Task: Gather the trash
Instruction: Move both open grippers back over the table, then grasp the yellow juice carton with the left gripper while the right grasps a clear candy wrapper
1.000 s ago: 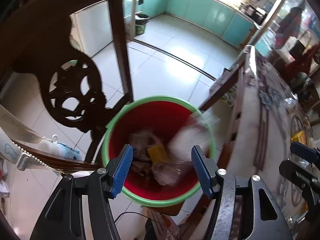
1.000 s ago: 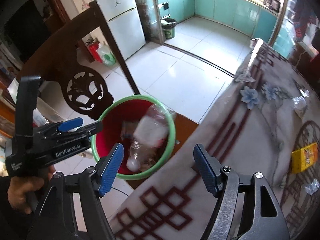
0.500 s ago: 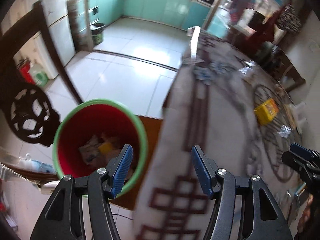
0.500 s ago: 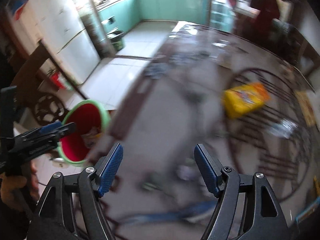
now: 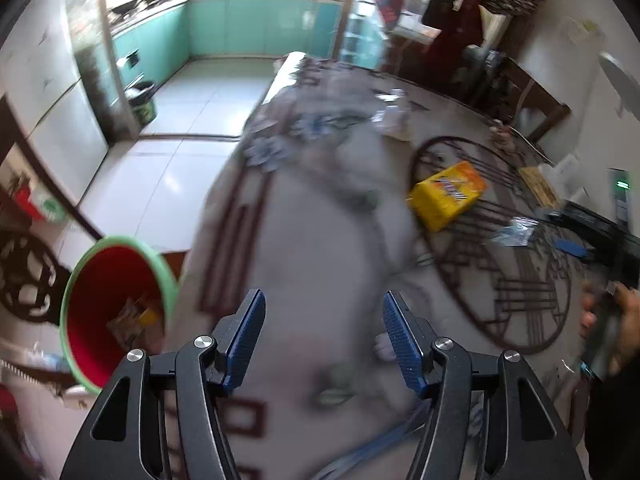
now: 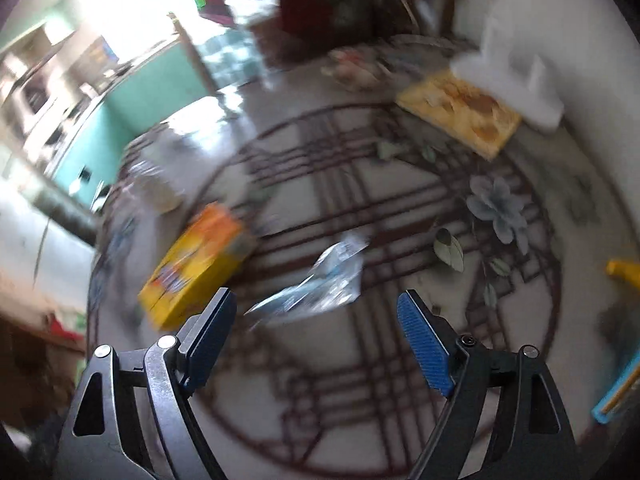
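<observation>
Left wrist: red bin (image 5: 108, 312) holds wrappers (image 5: 134, 318); left hand-held gripper (image 5: 323, 332) open, empty; right hand-held gripper (image 6: 316, 332) opening, empty.

Tablecloth (image 5: 320, 264): grey, dark red lattice, blue flowers.
Cabinets (image 5: 256, 24): teal, at the far wall.
Floor (image 5: 176, 152): pale tiles.
Chair (image 5: 28, 276): dark carved wood, left.
Flat yellow box (image 6: 460, 112): by a white object (image 6: 516, 80).

1. Left gripper (image 5: 324, 336) – two black skeletal arms with triangular cut-outs, each tipped with a ribbed blue pad.
2. Silver round-head screws sit at each arm pivot, two per side.
3. Right gripper (image 6: 316, 334) – same black frame, blue textured pads, one dark socket screw on its right arm.
4. Hand (image 5: 612, 328) – wraps a dark handle; sleeve blurred.
</observation>
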The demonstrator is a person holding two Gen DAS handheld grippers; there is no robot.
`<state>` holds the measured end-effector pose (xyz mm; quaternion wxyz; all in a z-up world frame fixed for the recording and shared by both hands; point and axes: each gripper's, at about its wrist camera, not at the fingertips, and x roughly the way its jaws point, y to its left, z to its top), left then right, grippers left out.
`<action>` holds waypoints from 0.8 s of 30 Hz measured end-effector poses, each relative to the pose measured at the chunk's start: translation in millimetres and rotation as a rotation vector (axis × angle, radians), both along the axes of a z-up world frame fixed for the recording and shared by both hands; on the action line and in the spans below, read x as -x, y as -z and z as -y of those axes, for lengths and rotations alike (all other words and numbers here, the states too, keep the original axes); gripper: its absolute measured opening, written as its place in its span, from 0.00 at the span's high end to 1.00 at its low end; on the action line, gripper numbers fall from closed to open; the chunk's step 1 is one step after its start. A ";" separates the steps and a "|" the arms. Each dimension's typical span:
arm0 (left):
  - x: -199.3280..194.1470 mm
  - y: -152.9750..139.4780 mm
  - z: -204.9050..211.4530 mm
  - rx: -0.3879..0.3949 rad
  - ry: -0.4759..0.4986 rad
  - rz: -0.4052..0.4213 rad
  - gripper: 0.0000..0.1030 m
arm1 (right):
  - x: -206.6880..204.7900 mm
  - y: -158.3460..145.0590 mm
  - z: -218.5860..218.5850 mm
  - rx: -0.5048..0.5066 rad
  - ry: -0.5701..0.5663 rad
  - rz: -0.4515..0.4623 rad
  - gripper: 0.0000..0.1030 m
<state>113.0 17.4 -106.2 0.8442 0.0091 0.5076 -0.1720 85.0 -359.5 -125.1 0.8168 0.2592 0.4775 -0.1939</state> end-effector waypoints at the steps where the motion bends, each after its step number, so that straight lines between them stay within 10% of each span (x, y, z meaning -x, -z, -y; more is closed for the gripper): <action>1: -1.6 -2.6 12.4 -0.004 0.018 0.009 0.42 | -5.3 8.9 3.4 -0.012 0.000 -0.027 0.20; 5: -13.2 -9.3 60.1 -0.011 0.100 0.032 0.42 | -15.2 33.9 6.2 -0.109 -0.065 -0.032 0.24; 8: -27.7 -7.9 94.2 -0.030 0.158 0.037 0.42 | -18.9 40.2 3.7 -0.118 -0.157 -0.025 0.68; 11: -43.5 -5.2 130.1 -0.038 0.225 0.047 0.42 | -12.6 35.5 8.2 -0.171 -0.209 -0.006 0.85; 24: -114.4 62.2 237.9 -0.124 0.530 -0.018 0.38 | 23.4 -5.3 30.8 -0.164 -0.262 0.094 0.86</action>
